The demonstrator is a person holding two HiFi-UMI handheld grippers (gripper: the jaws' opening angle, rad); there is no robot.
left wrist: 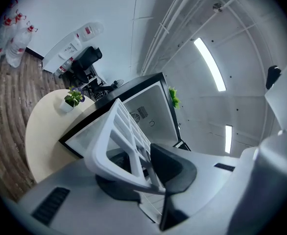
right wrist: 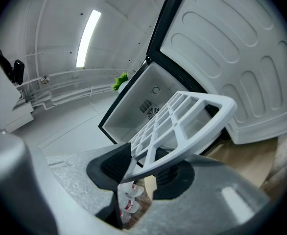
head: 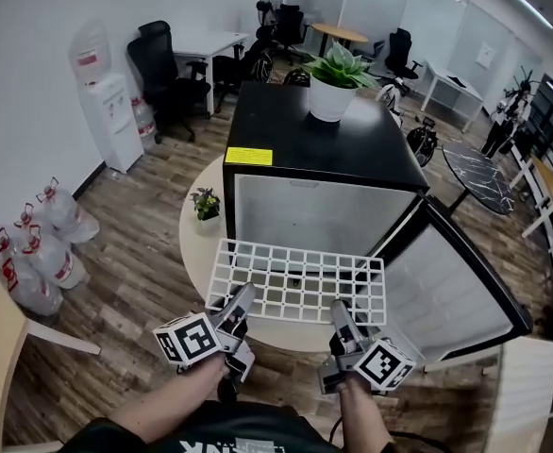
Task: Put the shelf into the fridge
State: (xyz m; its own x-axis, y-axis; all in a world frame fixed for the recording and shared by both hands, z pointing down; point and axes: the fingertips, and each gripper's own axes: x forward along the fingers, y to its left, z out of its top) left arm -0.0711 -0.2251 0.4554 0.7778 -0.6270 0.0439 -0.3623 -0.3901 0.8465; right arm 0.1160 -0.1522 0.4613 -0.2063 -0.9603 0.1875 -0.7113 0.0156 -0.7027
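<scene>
Shelf [head: 298,281] level, long axis left-right

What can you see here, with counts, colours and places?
shelf: one, white, held before the open fridge
fridge: one, black, on the table, door open
table: one, beige, under the fridge
large plant: one, green, on the fridge
small plant: one, green, on the table
water dispenser: one, white, left wall
water bottles: several, clear, floor at left
office chairs: several, black, background
left gripper: one, grey, gripping shelf's near edge
right gripper: one, grey, gripping shelf's near edge
</scene>
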